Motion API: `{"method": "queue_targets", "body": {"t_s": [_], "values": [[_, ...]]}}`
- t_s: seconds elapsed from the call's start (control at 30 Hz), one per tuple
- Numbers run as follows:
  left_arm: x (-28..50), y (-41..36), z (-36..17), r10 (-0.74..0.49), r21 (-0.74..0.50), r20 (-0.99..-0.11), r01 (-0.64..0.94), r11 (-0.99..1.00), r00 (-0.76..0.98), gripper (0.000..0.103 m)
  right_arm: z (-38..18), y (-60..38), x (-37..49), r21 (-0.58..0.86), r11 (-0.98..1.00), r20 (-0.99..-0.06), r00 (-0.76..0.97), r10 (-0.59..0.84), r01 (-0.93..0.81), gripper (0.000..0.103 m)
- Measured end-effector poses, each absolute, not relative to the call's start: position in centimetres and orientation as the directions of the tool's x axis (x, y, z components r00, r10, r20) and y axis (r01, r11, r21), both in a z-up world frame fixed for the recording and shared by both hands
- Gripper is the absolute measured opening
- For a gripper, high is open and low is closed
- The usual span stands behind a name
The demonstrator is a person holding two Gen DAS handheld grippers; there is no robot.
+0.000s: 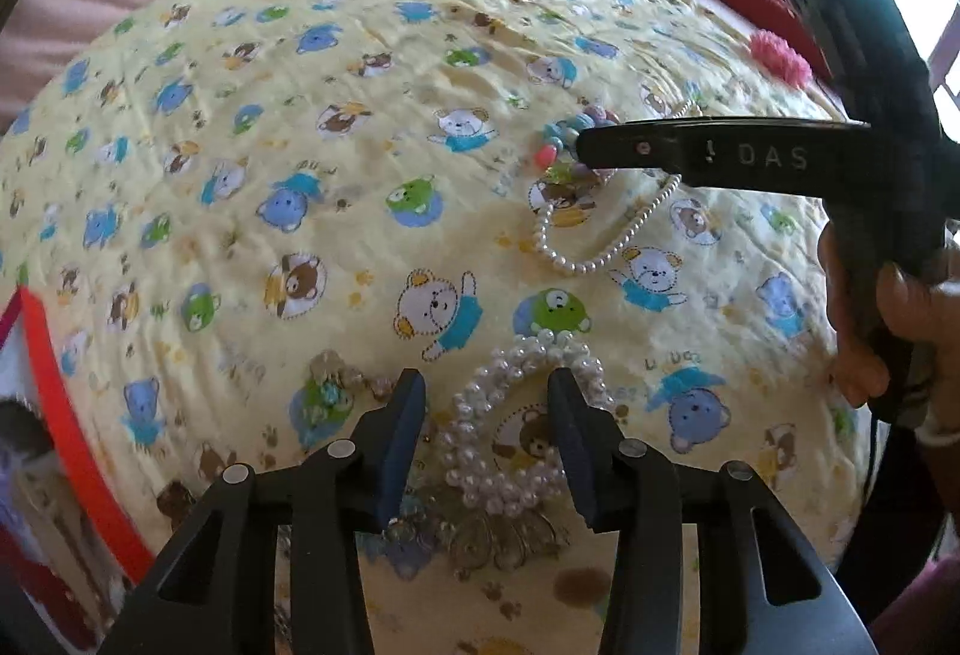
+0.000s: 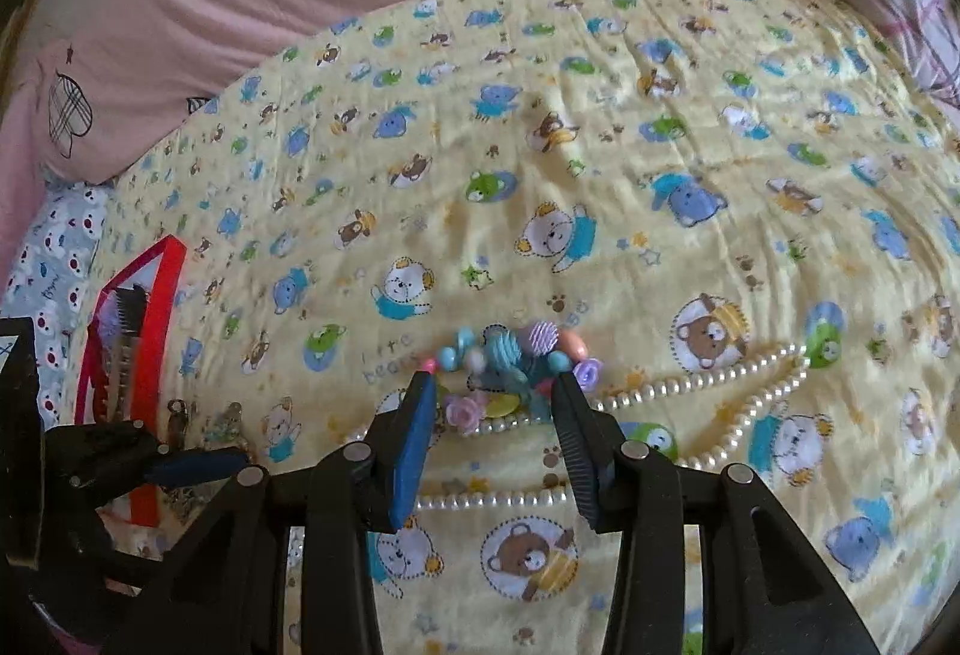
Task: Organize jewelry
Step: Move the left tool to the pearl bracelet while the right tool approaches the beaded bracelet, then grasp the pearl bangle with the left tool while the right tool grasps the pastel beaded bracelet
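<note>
Jewelry is spread on a yellow bear-print quilt [image 1: 252, 126]. A chunky pearl bracelet [image 1: 522, 415] lies directly under the left gripper [image 1: 486, 397]; its jaws are partly open, one finger seen inside the ring and the other just outside its left edge, and no clamping is shown. Whether the pads touch the pearls cannot be told. A colourful bead bracelet [image 2: 510, 361] is framed between the tips of the right gripper [image 2: 492, 397], whose jaws are partly open with nothing held. A long pearl necklace [image 2: 708, 385] is draped beside and beneath that bracelet. A red box [image 2: 153, 331] is seen at the quilt's left edge.
</note>
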State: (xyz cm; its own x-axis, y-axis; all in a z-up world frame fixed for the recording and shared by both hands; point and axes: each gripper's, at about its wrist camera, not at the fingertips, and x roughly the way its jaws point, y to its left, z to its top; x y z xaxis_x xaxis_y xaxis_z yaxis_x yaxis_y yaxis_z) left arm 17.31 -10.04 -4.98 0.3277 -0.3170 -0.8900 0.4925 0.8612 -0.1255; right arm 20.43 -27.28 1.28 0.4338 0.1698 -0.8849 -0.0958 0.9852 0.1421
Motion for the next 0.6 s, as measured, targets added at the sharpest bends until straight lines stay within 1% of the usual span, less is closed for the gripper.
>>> {"method": "queue_targets", "body": {"t_s": [0.03,0.07,0.1,0.13,0.17,0.2,0.23,0.3,0.6], "values": [[17.4,-10.3,-5.1,-0.322,-0.128,-0.889,0.499,0.857,0.325,0.040,1.2,-27.2,20.4,0.133,0.986,-0.884,0.438,0.164,-0.100,0.042],[17.6,-10.5,-5.3,-0.328,-0.134,-0.890,0.506,0.852,0.316,0.035,1.1,-27.1,20.4,0.118,0.988,-0.884,0.442,0.151,-0.100,0.039],[17.8,-10.7,-5.6,-0.339,-0.153,-0.894,0.511,0.846,0.293,0.022,1.1,-27.1,20.4,0.110,0.989,-0.883,0.447,0.142,-0.098,0.035],[17.6,-10.7,-5.7,-0.346,-0.165,-0.895,0.512,0.843,0.282,0.019,1.0,-27.0,20.4,0.108,0.989,-0.883,0.449,0.140,-0.097,0.018],[17.7,-10.8,-5.9,-0.348,-0.163,-0.893,0.516,0.841,0.286,0.016,0.9,-27.2,20.4,0.117,0.989,-0.886,0.440,0.147,-0.093,0.013],[17.6,-10.9,-5.9,-0.350,-0.160,-0.890,0.517,0.841,0.292,0.013,0.8,-27.2,20.5,0.124,0.988,-0.885,0.441,0.150,-0.089,0.011],[17.6,-10.9,-5.8,-0.354,-0.163,-0.887,0.515,0.842,0.296,0.013,0.9,-27.3,20.4,0.125,0.989,-0.881,0.449,0.150,-0.085,0.002],[17.3,-10.6,-5.4,-0.369,-0.179,-0.878,0.505,0.844,0.305,0.011,1.3,-27.5,20.2,0.128,0.989,-0.873,0.464,0.150,-0.079,0.000],[14.6,-7.6,-1.9,-0.434,-0.254,-0.813,0.435,0.864,0.387,0.010,4.2,-28.2,18.6,0.214,0.974,-0.820,0.529,0.220,-0.074,0.000]]}}
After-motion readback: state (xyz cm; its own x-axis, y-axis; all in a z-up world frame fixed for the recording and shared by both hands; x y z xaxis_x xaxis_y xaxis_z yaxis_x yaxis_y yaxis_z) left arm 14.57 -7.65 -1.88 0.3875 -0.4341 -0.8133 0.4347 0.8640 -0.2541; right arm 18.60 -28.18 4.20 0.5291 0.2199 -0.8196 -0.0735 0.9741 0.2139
